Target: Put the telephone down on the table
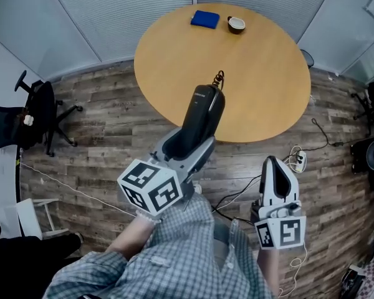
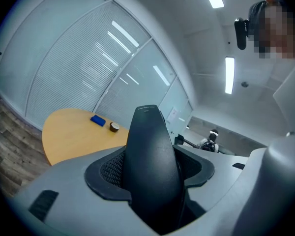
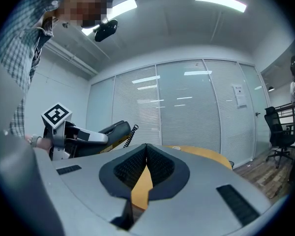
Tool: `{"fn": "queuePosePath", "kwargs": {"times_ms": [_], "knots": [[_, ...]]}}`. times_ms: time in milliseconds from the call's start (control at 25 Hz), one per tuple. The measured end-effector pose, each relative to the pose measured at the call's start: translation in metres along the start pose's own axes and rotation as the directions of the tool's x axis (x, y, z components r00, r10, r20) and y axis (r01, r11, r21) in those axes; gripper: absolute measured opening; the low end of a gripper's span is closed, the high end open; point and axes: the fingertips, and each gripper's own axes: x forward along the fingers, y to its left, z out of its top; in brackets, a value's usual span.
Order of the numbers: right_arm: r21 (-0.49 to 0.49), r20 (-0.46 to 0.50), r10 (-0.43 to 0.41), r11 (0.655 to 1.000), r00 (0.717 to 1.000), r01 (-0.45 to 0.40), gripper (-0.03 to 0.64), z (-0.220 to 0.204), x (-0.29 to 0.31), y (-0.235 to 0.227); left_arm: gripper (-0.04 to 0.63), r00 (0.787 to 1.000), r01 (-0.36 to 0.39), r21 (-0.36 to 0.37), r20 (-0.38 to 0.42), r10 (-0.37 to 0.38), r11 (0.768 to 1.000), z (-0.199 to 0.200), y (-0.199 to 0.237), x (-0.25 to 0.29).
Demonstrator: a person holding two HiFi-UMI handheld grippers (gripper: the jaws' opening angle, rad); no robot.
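Note:
A black telephone handset (image 1: 202, 120) is held up in my left gripper (image 1: 188, 149), whose jaws are shut on its lower part. Its upper end and coiled cord (image 1: 219, 78) hang over the near edge of the round wooden table (image 1: 249, 80). In the left gripper view the handset (image 2: 150, 166) fills the gap between the pads, pointing toward the table (image 2: 71, 134). My right gripper (image 1: 275, 167) sits lower right, over the floor, shut with nothing in it. In the right gripper view its pads (image 3: 137, 168) meet at the tip, and the handset (image 3: 113, 130) shows at left.
A blue flat object (image 1: 205, 19) and a small bowl (image 1: 236, 24) lie at the table's far side. A black office chair (image 1: 40, 114) stands at left. A power strip (image 1: 297, 161) with cables lies on the wood floor near the table's right front.

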Motion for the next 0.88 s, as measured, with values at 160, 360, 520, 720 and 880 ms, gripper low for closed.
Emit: {"fn": "queuePosePath", "kwargs": {"times_ms": [160, 360, 520, 720, 880], "knots": [[-0.008, -0.001, -0.020, 1.000, 1.000, 0.020, 0.011, 0.001, 0.021, -0.002, 0.281, 1.000, 0.022, 0.005, -0.005, -0.022, 1.000, 0.012, 0.014, 0.014], [-0.015, -0.021, -0.042, 0.999, 0.999, 0.042, 0.011, -0.001, 0.034, -0.006, 0.281, 1.000, 0.027, -0.009, -0.008, -0.028, 1.000, 0.018, 0.030, 0.029], [-0.018, -0.037, -0.044, 0.999, 0.998, 0.044, 0.011, -0.002, 0.045, -0.014, 0.281, 1.000, 0.027, -0.022, -0.001, -0.027, 0.999, 0.023, 0.037, 0.042], [-0.007, -0.040, -0.017, 1.000, 0.999, 0.016, 0.011, -0.006, 0.066, -0.024, 0.281, 1.000, 0.013, -0.021, -0.003, -0.013, 1.000, 0.025, 0.042, 0.059], [0.003, -0.033, 0.018, 1.000, 0.999, -0.018, 0.011, -0.009, 0.085, -0.040, 0.281, 1.000, -0.003, -0.014, 0.000, 0.003, 1.000, 0.025, 0.042, 0.079]]}}
